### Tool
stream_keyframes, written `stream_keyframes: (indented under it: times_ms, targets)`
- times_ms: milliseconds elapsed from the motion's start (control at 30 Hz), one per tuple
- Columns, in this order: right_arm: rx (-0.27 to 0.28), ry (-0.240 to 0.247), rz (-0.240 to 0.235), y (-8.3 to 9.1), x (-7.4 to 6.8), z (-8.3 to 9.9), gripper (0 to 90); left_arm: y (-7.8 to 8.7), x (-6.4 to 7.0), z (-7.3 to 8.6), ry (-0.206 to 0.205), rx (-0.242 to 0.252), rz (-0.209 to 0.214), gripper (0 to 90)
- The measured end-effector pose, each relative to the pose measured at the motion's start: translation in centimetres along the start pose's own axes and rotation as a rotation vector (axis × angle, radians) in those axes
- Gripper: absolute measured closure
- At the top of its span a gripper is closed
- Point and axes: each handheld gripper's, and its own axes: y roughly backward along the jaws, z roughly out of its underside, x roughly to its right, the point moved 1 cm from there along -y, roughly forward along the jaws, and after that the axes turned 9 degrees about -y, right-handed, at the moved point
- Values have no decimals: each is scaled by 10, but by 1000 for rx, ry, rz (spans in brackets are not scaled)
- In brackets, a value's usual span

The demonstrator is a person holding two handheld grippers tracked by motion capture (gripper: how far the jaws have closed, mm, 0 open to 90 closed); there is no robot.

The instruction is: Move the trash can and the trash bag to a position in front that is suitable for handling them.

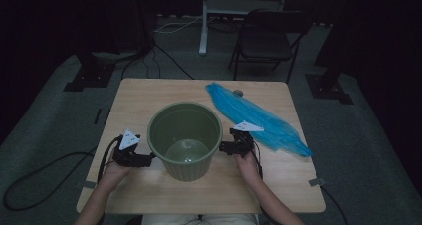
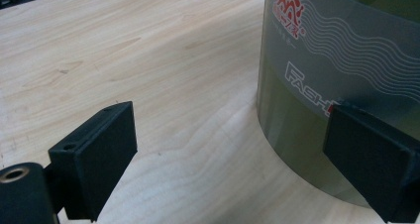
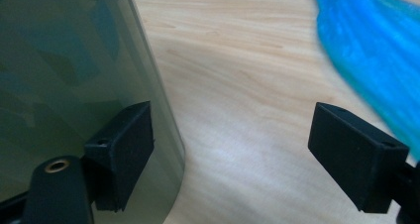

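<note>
Dim room, wooden table (image 1: 149, 93). Green bin (image 1: 185, 138) standing upright mid-table, empty, unlined. Left gripper (image 1: 147, 160) and right gripper (image 1: 223, 146) flanking it, jaws spread wide, gripping nothing. Blue bag (image 1: 256, 118) lying beside right gripper, waiting untouched — lining likely all ahead.

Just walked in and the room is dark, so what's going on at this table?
A person holds a two-jaw gripper in each hand on either side of a green plastic bin standing upright on the wooden table. The left gripper and right gripper both sit against the bin's wall with jaws open, one jaw of each beside it; neither clamps it. A blue plastic bag lies flat behind the right gripper.
</note>
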Motion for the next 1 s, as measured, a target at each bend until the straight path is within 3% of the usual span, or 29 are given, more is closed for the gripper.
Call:
stream_keyframes:
  times_ms: [200,700,967,1000]
  targets:
    - [-1,-3,-21,10,-4,10,171,9,11,4,-1,0,27,70]
    - [-12,-23,-45,24,-9,21,182,22,27,10,-15,7,38,70]
    - [21,-17,-57,20,-2,20,122,18,24,16,19,21,52,69]
    - [47,-27,-43,18,6,16,124,13,22,24,52,20,64,69]
